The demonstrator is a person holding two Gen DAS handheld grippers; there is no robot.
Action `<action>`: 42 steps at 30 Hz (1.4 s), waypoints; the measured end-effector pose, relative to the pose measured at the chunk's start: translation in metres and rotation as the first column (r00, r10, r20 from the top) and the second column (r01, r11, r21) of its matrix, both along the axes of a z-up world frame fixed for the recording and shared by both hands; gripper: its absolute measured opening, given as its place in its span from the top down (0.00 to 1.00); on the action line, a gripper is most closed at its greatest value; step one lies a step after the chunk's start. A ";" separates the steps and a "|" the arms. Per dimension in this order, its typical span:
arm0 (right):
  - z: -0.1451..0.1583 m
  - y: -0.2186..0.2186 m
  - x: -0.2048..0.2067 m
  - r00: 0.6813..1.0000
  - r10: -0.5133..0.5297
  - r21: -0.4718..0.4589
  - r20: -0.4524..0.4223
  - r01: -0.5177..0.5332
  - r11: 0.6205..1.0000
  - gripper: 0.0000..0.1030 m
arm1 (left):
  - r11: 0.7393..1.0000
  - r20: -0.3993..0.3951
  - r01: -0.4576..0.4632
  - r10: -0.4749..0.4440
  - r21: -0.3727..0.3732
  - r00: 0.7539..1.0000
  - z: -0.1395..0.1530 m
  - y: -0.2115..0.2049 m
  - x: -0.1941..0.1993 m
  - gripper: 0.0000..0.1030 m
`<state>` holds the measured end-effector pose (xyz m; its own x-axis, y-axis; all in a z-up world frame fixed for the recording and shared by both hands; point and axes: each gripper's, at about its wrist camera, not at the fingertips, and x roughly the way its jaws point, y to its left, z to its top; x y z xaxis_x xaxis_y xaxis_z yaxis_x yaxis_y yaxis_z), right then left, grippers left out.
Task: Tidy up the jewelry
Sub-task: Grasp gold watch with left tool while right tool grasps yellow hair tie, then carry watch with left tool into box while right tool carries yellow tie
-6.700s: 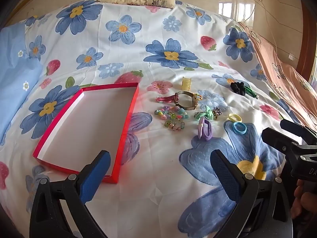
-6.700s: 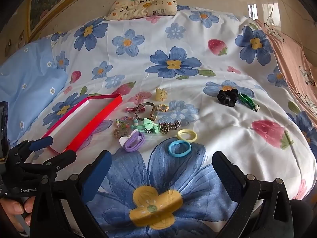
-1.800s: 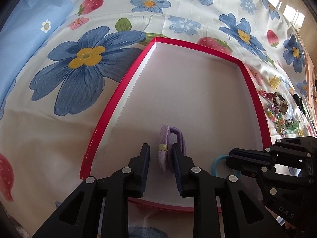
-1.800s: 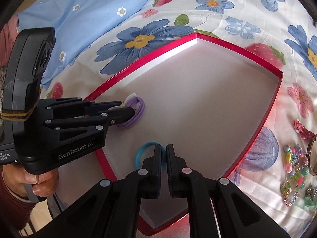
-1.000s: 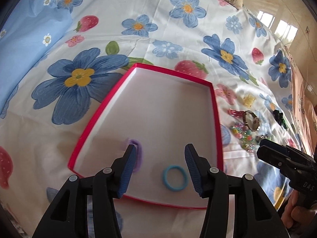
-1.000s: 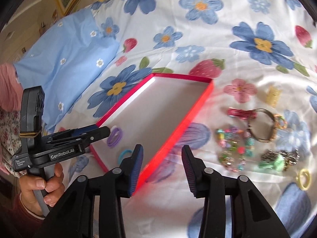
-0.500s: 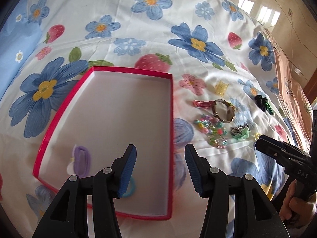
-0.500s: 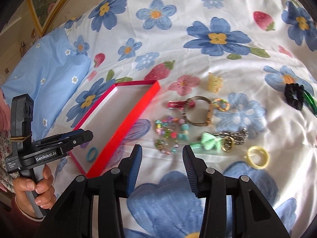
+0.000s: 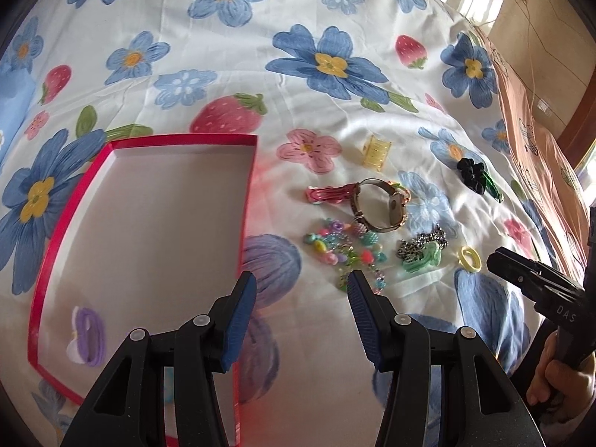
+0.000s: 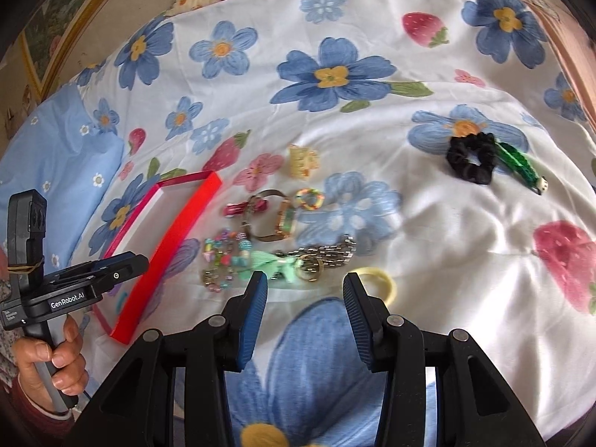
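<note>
both grippers swung off red tray [image 9: 250,186], angled down, fingers [image 10: 253,313] apart, empty

Shallow red tray [image 9: 249,186] holding a purple hair tie [image 9: 89,335]; beside it on the bed lie a watch [image 9: 380,205], beaded bracelet [image 9: 346,253] and yellow ring [image 9: 470,259].

red tray [image 9: 253,171]: 1 | watch [image 9: 380,208]: 1 | black scrunchie [image 10: 470,156]: 1 | yellow ring [image 10: 378,283]: 1
</note>
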<state>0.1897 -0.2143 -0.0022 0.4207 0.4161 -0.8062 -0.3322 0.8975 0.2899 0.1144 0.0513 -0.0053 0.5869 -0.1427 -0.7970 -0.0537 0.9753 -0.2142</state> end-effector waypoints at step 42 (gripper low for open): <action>-0.003 0.001 0.029 0.995 0.085 -0.008 -0.045 -0.086 0.996 0.97 | 0.997 -0.013 0.047 -0.048 -0.064 0.999 -0.013 -0.027 0.070 0.94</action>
<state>0.2183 -0.2135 -0.0049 0.3473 0.4404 -0.8279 -0.3946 0.8695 0.2970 0.1846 0.0241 -0.0182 0.5665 -0.2211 -0.7938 -0.0110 0.9612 -0.2756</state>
